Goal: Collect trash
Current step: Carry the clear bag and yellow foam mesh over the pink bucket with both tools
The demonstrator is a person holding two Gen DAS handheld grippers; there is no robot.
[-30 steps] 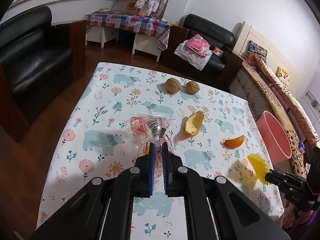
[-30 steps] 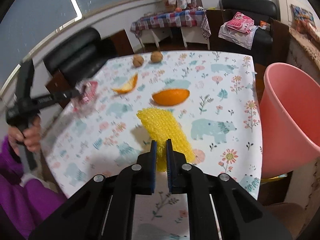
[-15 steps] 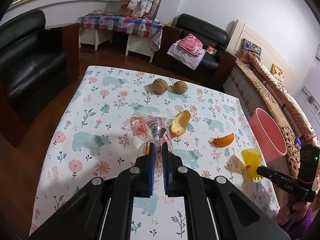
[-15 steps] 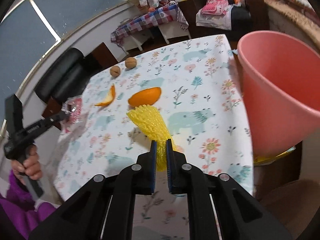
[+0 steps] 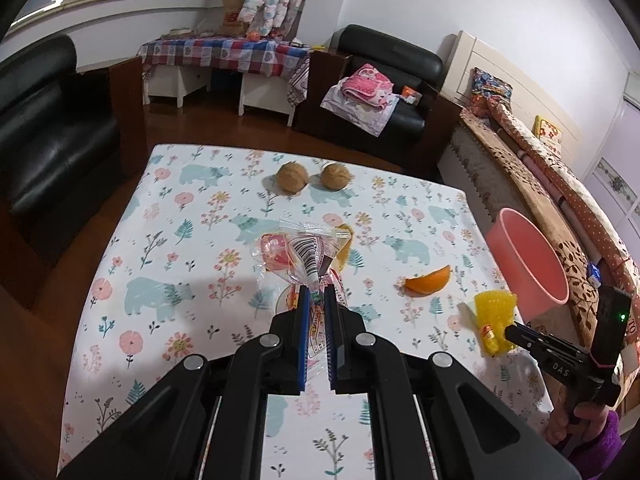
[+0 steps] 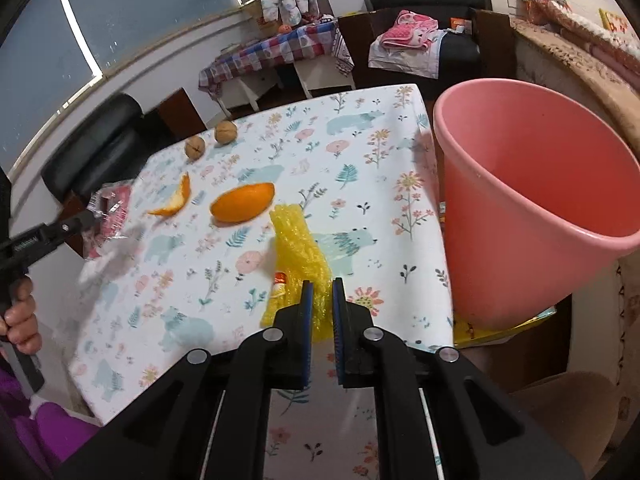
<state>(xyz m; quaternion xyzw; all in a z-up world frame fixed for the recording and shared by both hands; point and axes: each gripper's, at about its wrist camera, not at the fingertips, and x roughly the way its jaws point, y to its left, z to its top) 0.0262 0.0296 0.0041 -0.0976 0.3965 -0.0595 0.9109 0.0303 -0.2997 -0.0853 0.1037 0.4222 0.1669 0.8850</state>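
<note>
Right now both grippers carry trash above the bench (image 5: 168, 240) w/ its bear-and-flower cloth. Left gripper (image 5: 314, 300): jaws clamped tight on a clear plastic wrapper (image 5: 298, 254), which sticks up and forward from betw. the blue pads, crumpled, w/ red and striped print; more printed packaging shows in the gap lower down. Right gripper (image 6: 320, 294): jaws pinched on a yellow foam net (image 6: 298, 248), the mesh fanning out ahead of the tips toward the bench middle; a small red-and-white label sits at its left edge, prob. stuck to it. Pink bin (image 6: 532, 200) stands just off the bench's right edge, mouth open, near the net but apart from it. On the cloth: orange wedge (image 6: 244, 208), curled orange peel (image 6: 176, 202), two walnuts (image 5: 294, 178) side by side at the far end.
</note>
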